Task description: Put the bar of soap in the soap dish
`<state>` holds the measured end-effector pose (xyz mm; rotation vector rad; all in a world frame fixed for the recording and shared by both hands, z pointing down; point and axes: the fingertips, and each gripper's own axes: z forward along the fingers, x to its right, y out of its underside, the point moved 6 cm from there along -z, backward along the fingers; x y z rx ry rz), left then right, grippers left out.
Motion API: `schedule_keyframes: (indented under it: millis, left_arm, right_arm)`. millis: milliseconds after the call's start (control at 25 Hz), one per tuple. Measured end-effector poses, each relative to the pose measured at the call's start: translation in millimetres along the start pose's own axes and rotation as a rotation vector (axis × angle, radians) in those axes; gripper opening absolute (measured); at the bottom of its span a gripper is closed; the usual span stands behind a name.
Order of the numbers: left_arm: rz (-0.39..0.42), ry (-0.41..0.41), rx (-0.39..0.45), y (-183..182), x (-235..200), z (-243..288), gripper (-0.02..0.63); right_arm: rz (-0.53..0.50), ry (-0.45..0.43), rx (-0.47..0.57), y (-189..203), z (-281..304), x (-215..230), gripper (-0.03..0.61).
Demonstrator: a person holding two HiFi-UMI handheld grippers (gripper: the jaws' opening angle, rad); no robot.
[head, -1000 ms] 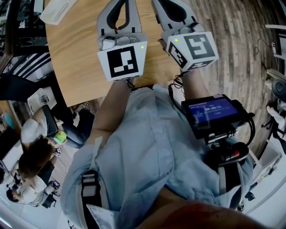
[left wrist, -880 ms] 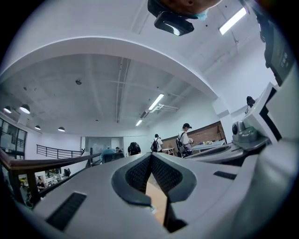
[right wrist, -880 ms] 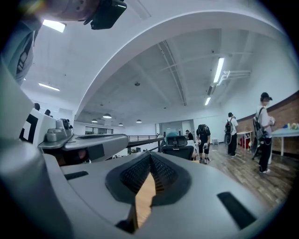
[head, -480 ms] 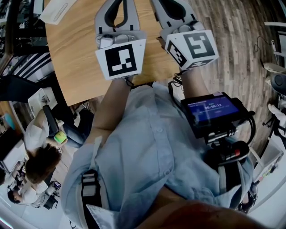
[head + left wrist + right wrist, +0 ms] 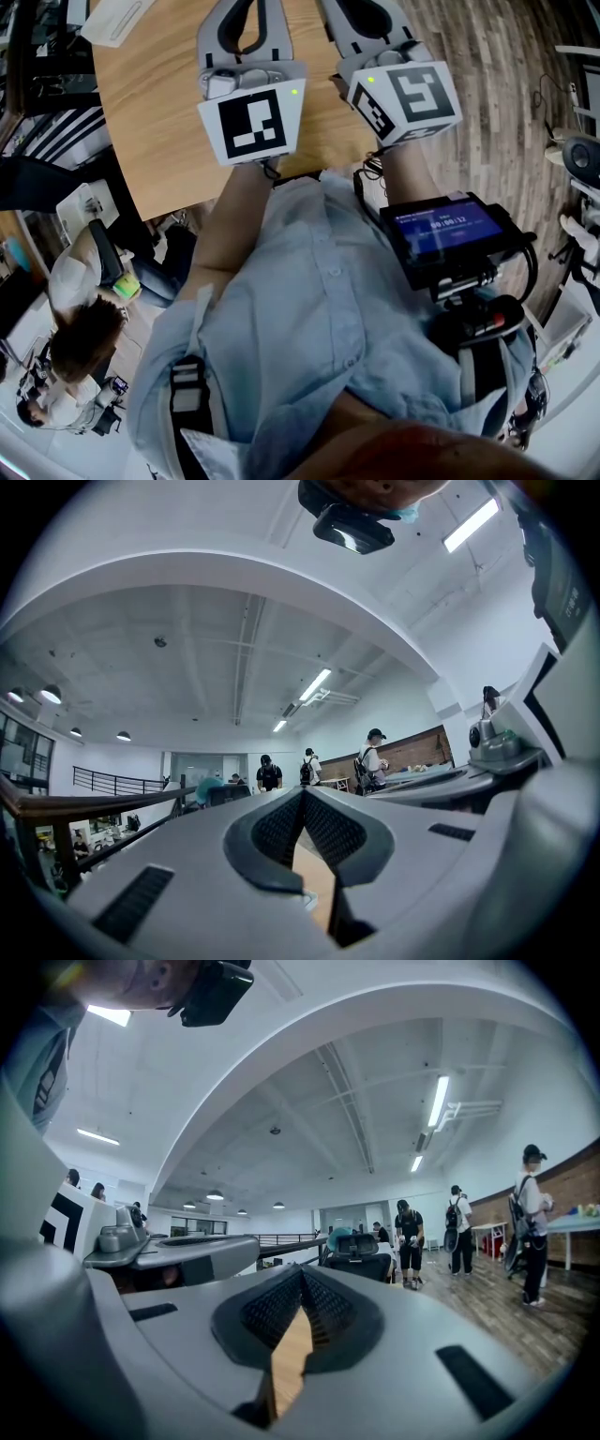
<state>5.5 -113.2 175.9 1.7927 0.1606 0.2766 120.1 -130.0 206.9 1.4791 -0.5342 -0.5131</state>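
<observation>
No soap bar and no soap dish shows in any view. In the head view both grippers are held side by side over the near edge of a wooden table (image 5: 159,112), their tips cut off by the top of the picture. My left gripper (image 5: 246,11) carries its marker cube (image 5: 253,122); my right gripper (image 5: 364,13) carries its cube (image 5: 405,98). In the left gripper view the left gripper (image 5: 302,795) has its ribbed pads meeting at the tips, with nothing between them. The right gripper (image 5: 302,1273) stands the same way, shut and empty. Both point out across the room.
A white flat object (image 5: 114,19) lies at the table's far left corner; what it is I cannot tell. A device with a lit screen (image 5: 442,234) hangs at the wearer's front. Wooden floor (image 5: 506,103) lies right of the table. Several people (image 5: 531,1222) stand in the room beyond.
Both grippers have kept their places, still shut. Only a seated person at the lower left of the head view has shifted a little.
</observation>
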Motion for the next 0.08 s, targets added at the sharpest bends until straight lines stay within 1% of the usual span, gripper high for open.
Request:
schedule_keyframes:
  millis: [80]
  left_arm:
    - [0.0, 0.0, 0.002, -0.6, -1.2, 0.4, 0.008]
  right_arm:
    - [-0.002, -0.002, 0.0, -0.5, 1.1, -1.0, 0.006]
